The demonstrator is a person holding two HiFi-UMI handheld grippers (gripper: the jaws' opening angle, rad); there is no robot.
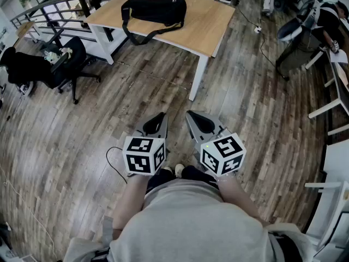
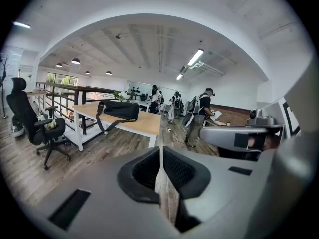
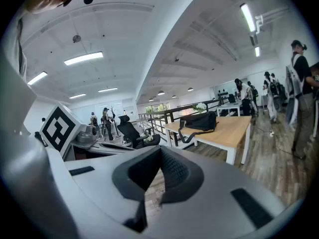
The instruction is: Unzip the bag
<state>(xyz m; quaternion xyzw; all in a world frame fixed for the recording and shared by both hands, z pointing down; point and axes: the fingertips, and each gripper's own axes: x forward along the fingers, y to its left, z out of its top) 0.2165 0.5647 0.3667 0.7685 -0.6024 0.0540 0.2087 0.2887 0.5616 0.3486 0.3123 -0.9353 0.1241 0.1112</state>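
Clenched and empty, the left hand-held gripper [image 1: 160, 115] and the right hand-held gripper [image 1: 191, 114] hang side by side near the person's waist, over the wooden floor [image 1: 65, 146]. The black bag [image 1: 155, 10] lies on the pale worktop [image 1: 207, 29] at about twelve o'clock, well apart from both. Its zip is too small to read, so the task looks unstarted. Approaching, finding the pull and drawing it open all remain.

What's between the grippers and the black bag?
Head view: only wooden floor, then the table holding the bag, far from the left gripper and right gripper.
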